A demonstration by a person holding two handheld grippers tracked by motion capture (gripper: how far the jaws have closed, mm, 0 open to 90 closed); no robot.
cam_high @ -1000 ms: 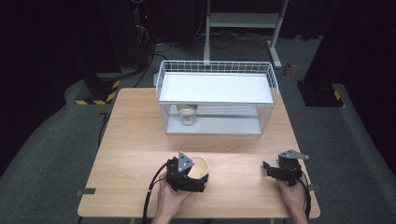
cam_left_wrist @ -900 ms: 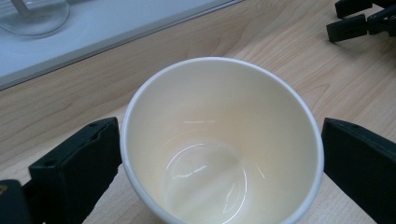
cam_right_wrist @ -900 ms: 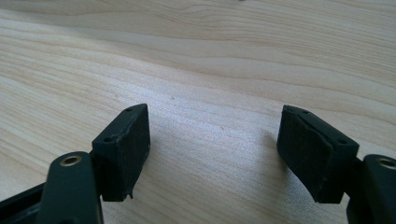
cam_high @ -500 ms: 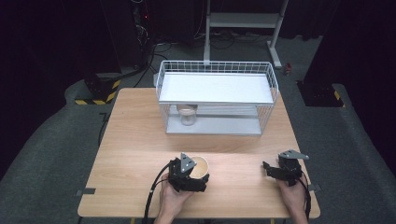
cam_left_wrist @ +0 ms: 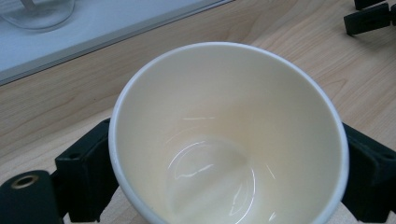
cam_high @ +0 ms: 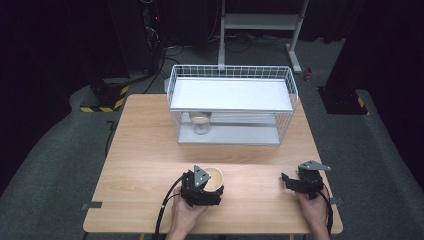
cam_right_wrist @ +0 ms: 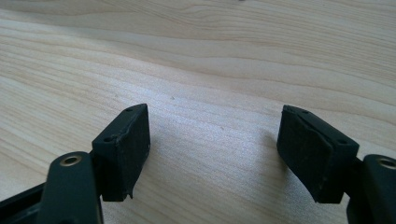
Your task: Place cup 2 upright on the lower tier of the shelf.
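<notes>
Closing my left gripper (cam_high: 214, 189) on the cream paper cup with the white rolled rim (cam_high: 214, 179), which stands upright near the front edge of the light wooden tabletop (cam_high: 150, 150), a little left of centre. In the left gripper view the cup (cam_left_wrist: 224, 135) sits squarely between the two black jaws, mouth up and empty, one pad flanking each side of the wall. The jaws have just been closing around it; I judge the pads are at the wall or just shy of it, and I can't confirm real squeeze since the rim hides the contact line.

Key relation: cup axis is vertical and the jaws straddle it from the side, so the pinch runs across its width. No reach needed, the cup is already in the gap. Left hand owns this one.

My right gripper (cam_high: 295, 183) rests near the front right corner of the tabletop, well apart from the cup. Its fingers (cam_right_wrist: 123, 149) are spread wide over bare wood, nothing between them.

White wire rack with a flat white shelf (cam_high: 232, 95) stands toward the back edge, centre. A small clear glass jar (cam_high: 200, 122) sits under that shelf at its left end. Likely next: firm up the pinch, then lift straight up.
</notes>
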